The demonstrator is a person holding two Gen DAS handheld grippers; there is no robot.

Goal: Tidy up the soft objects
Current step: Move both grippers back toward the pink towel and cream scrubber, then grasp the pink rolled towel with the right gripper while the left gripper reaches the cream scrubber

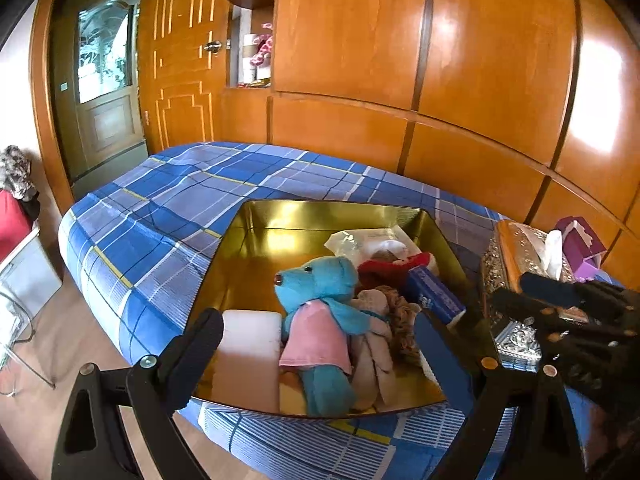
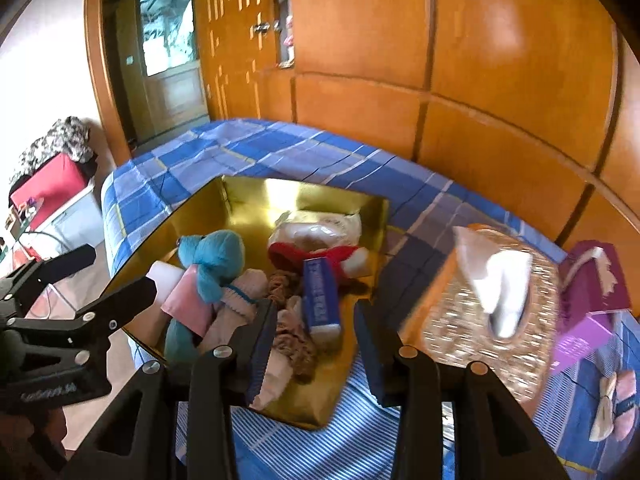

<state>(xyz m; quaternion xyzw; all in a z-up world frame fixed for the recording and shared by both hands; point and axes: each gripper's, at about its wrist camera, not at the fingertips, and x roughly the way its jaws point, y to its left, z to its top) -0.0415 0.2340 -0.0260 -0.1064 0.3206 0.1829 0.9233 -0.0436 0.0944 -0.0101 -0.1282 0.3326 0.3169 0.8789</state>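
A gold tray [image 1: 256, 220] stands on the bed [image 1: 168, 200], which has a blue checked cover; in the tray lie the soft things. The bear [image 1: 320, 312] is turquoise with a pink dress, and it lies on its back with the head toward the far wall; beside it, touching, is a white foam block [image 1: 250, 348] at the near left corner; on the other side lie a pale cloth doll [image 1: 374, 344] and a brown ruffled cloth [image 2: 294, 340]. A red plush [image 1: 394, 266] and a blue packet [image 2: 320, 296] are behind, and a clear bag [image 1: 360, 242] at the back. The left gripper [image 1: 324, 344] is wide open above the tray's near edge and holds nothing; the right gripper [image 2: 314, 344] is also open and empty, over the tray's near right part. A tissue box [image 2: 488, 300] with glittering cover stands just beside the tray.
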